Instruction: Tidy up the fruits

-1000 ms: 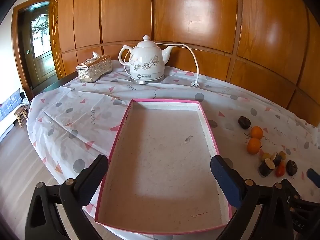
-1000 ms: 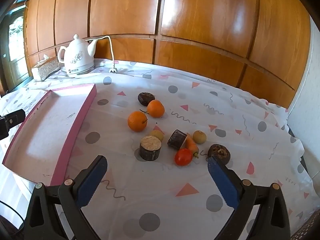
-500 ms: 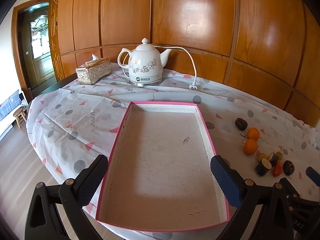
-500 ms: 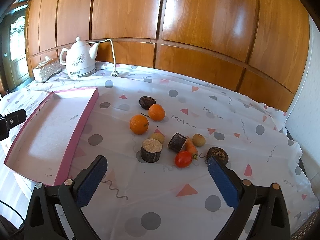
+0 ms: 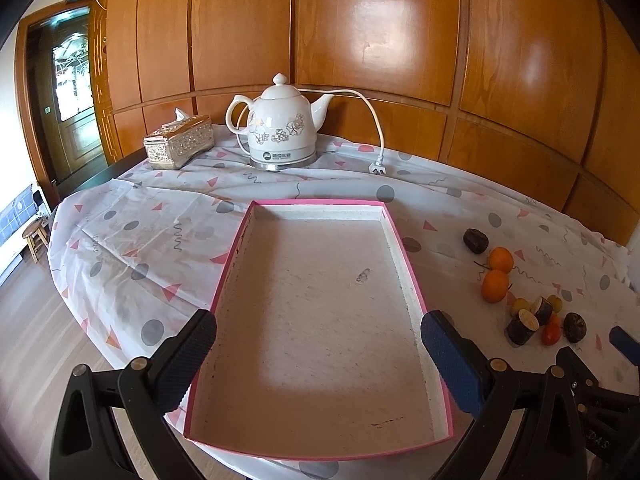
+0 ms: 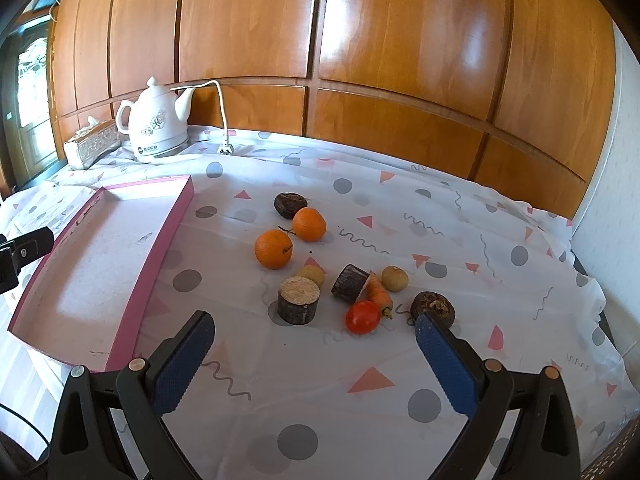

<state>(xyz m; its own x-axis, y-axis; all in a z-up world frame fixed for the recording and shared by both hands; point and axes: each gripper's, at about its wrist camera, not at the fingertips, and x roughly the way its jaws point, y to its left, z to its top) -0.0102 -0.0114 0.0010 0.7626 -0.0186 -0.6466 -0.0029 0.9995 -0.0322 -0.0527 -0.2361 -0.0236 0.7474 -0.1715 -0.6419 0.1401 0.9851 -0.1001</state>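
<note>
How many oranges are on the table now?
2. One orange lies nearer the pink tray; the other is behind it, beside a dark fruit. None seems hidden.

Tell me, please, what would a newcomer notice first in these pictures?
Probably the pink-rimmed tray lying empty in the middle of the patterned tablecloth, then the loose cluster of fruit to its right, led by two bright oranges. Behind the tray, a white kettle stands against the wooden wall, unplugged.
</note>
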